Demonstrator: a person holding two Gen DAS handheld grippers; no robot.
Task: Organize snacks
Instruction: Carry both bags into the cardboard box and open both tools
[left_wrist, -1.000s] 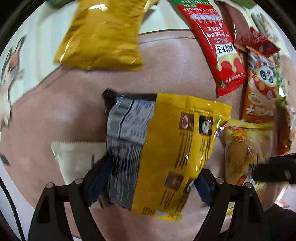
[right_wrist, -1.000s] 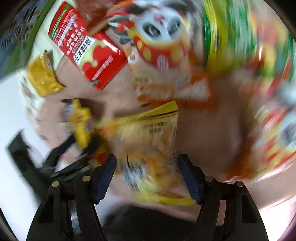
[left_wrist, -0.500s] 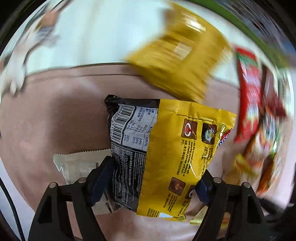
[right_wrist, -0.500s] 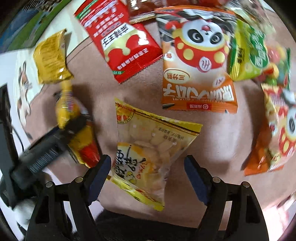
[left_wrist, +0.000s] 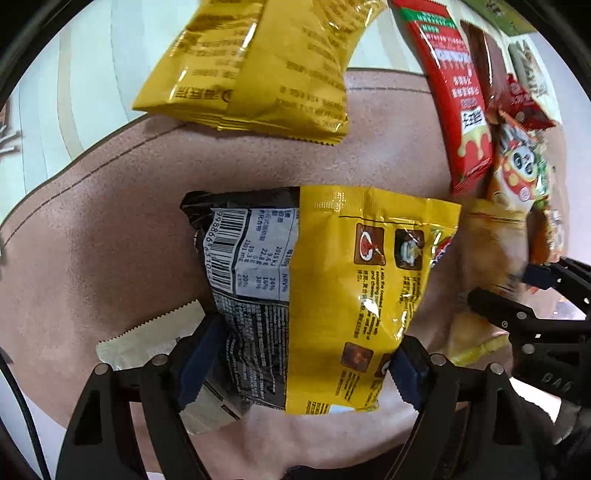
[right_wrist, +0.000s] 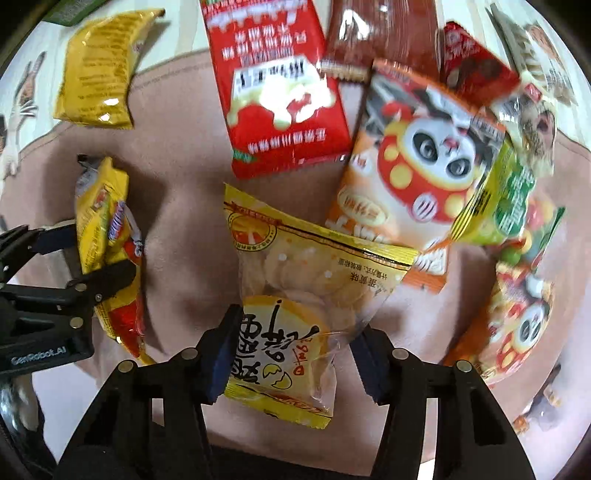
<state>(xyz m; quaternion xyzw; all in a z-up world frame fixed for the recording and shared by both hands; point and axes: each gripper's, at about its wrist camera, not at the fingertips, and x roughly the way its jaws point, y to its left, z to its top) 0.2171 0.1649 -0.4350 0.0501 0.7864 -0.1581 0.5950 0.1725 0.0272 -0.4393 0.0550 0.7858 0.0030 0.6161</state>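
Note:
My left gripper (left_wrist: 299, 362) is shut on a yellow and black snack bag (left_wrist: 332, 280), held above the brown mat (left_wrist: 110, 229). That bag also shows edge-on in the right wrist view (right_wrist: 107, 251), with the left gripper (right_wrist: 88, 254) around it. My right gripper (right_wrist: 295, 354) is shut on a yellow egg-cracker bag (right_wrist: 295, 295), lifted off the mat (right_wrist: 184, 206). The right gripper also shows at the right edge of the left wrist view (left_wrist: 517, 291).
On the mat lie a plain yellow bag (right_wrist: 99, 70), a red bag (right_wrist: 280, 85), an orange panda bag (right_wrist: 424, 162), a brown pack (right_wrist: 380, 33), a green bag (right_wrist: 509, 199) and another panda bag (right_wrist: 517, 325). A white sachet (left_wrist: 147, 343) lies under my left gripper.
My right gripper has closed on the egg-cracker bag, which was lying between open jaws. The left gripper still holds its bag and has swung so the far snacks shift in view.

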